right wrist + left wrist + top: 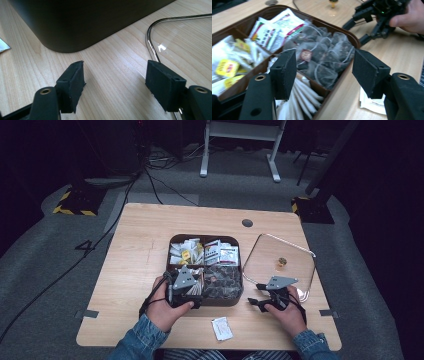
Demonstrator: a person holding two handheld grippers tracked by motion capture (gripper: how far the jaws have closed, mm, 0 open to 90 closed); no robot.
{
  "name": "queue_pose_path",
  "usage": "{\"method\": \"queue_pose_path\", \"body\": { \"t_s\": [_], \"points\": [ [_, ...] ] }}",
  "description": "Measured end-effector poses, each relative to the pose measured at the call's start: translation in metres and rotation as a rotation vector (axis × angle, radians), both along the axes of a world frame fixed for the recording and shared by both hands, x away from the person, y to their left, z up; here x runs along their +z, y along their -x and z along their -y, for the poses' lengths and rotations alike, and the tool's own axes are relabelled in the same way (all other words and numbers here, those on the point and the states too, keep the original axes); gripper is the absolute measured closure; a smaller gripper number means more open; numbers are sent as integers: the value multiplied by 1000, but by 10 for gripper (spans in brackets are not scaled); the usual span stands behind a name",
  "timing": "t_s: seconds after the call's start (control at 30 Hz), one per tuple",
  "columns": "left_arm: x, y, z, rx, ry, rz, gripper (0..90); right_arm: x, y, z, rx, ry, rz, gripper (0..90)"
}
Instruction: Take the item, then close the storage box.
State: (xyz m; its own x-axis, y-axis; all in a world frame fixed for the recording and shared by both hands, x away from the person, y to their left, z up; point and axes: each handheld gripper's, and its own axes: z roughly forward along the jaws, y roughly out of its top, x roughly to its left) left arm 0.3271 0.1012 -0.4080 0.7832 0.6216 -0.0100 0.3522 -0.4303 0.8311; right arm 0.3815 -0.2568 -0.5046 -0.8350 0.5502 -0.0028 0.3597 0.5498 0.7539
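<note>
The box (206, 270) is sitting at the table (135, 245) centre, a stiff brown tray in four compartments, its sides running square to the table edge; being rigid and loaded, it is likely asking for a grip on the rim rather than a lift by one corner. At its 3 o'clock the glass lid (284, 262) is lying flat, knob up, probably heavy, slick and fragile, best taken by the knob. The left gripper (324, 72) is hovering over the box's 7 o'clock compartment, jaws standing wide with nothing between them, above the white sachets (302, 98), whose long axes are running from the near rim toward the box centre. These are looking light, soft and crushable, so pinching one across its short side seems wise. The right gripper (115, 80) is resting near the lid, jaws apart and empty. A loose packet (222, 328) is lying at the box's 6 o'clock.
</note>
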Motion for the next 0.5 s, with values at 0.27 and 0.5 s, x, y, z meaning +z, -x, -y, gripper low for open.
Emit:
{"method": "queue_pose_path", "body": {
  "t_s": [0.27,0.5],
  "points": [
    [5,-3,-24,101,-9,38,361,0,-2,-2,0,1,-1,309],
    [2,-13,-58,261,-54,64,343,0,-6,-5,-2,1,-4,300]
  ]
}}
